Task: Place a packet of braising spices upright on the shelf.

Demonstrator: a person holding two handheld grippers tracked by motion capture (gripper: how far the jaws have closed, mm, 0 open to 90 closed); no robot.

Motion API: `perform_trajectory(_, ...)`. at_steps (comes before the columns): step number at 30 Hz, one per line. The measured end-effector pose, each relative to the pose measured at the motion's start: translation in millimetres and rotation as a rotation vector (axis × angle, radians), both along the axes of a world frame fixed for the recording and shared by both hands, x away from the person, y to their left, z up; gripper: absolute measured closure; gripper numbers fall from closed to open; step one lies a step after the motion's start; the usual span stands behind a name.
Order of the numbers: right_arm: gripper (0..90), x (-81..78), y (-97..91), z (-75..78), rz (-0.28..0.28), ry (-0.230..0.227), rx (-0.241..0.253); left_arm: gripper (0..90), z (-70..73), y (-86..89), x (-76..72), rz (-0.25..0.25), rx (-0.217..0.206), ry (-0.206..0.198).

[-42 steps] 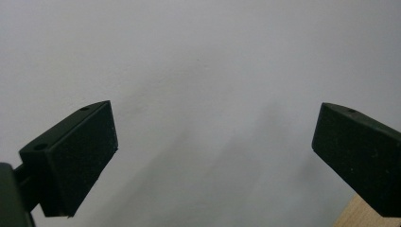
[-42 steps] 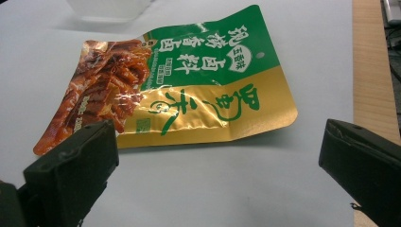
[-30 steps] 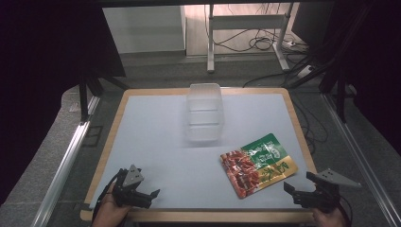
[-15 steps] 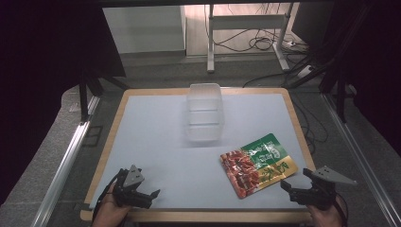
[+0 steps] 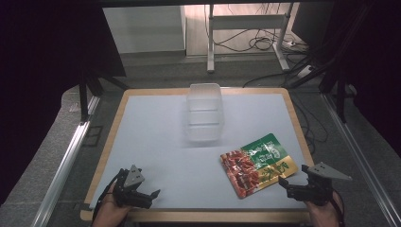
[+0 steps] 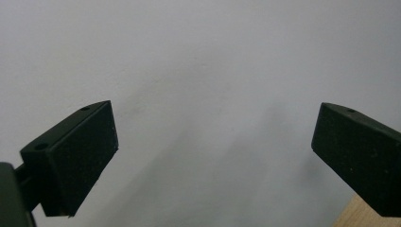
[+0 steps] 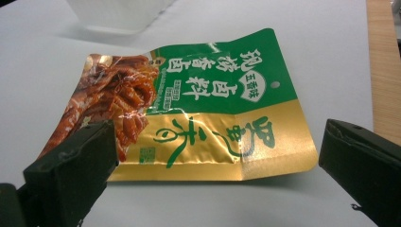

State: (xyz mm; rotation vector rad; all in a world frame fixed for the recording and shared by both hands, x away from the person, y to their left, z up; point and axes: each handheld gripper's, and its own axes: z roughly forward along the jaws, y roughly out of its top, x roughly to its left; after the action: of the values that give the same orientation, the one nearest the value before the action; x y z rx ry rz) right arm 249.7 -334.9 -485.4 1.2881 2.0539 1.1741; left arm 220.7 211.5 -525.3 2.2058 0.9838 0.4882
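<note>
A flat snack packet [image 5: 257, 163] in green, gold and red lies on the white table top at the right front. In the right gripper view the packet [image 7: 198, 109] lies just ahead of the wide-apart jaws. My right gripper [image 5: 285, 186] stands open at the packet's near right corner, low over the table. A clear plastic container [image 5: 204, 112] stands behind the packet near the table's middle. My left gripper [image 5: 152, 197] is open at the front left, far from both, with bare table between its jaws [image 6: 213, 142].
The table [image 5: 142, 142] has a wooden rim all round; its front edge runs just under both hands. The container's base [image 7: 123, 14] shows at the top of the right gripper view. Metal rails and cables lie on the floor beyond the table's sides.
My right gripper has crept left and forward toward the packet's near corner. The left gripper, packet and container have stayed put.
</note>
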Motion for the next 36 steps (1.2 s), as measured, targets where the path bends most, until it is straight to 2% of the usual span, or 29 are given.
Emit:
perform_trajectory(4,0.0,3.8,1.0,1.3,0.002,-0.015,0.008,1.3,0.0,0.1,0.2,0.0,-0.001,0.001)
perform_trajectory(6,0.0,6.3,1.4,1.8,0.01,-0.01,0.034,1.3,0.0,0.0,0.2,0.0,0.0,0.001)
perform_trajectory(10,0.0,11.0,3.3,2.0,0.019,-0.007,0.044,1.3,-0.2,-0.4,0.1,0.001,0.002,0.0)
perform_trajectory(18,0.0,20.6,5.2,2.5,0.008,0.005,0.021,1.4,-0.3,-0.8,0.1,0.001,0.005,0.0)
perform_trajectory(19,0.6,24.0,4.9,4.3,0.011,0.029,0.049,1.4,-0.2,-0.8,0.1,0.0,0.007,0.0)
perform_trajectory(21,1.3,26.7,5.0,7.0,0.007,0.03,0.061,1.5,-0.2,-1.0,0.0,-0.001,0.01,0.0)
perform_trajectory(26,3.7,35.3,6.7,6.2,0.023,0.06,0.031,1.5,-0.3,-1.2,0.1,-0.003,0.014,-0.001)
perform_trajectory(27,3.8,41.8,8.2,0.7,0.034,0.092,-0.002,1.5,-0.3,-1.2,0.1,-0.003,0.015,-0.002)
perform_trajectory(29,3.2,46.7,9.8,-3.6,0.043,0.119,-0.022,1.5,-0.2,-1.3,0.1,-0.003,0.015,-0.002)
perform_trajectory(34,2.1,55.4,10.6,-6.4,0.034,0.13,-0.029,1.5,-0.3,-1.4,0.1,-0.003,0.016,-0.002)
perform_trajectory(36,2.6,61.0,8.8,-5.6,0.01,0.129,-0.036,1.5,-0.3,-1.7,-0.1,-0.004,0.018,-0.002)
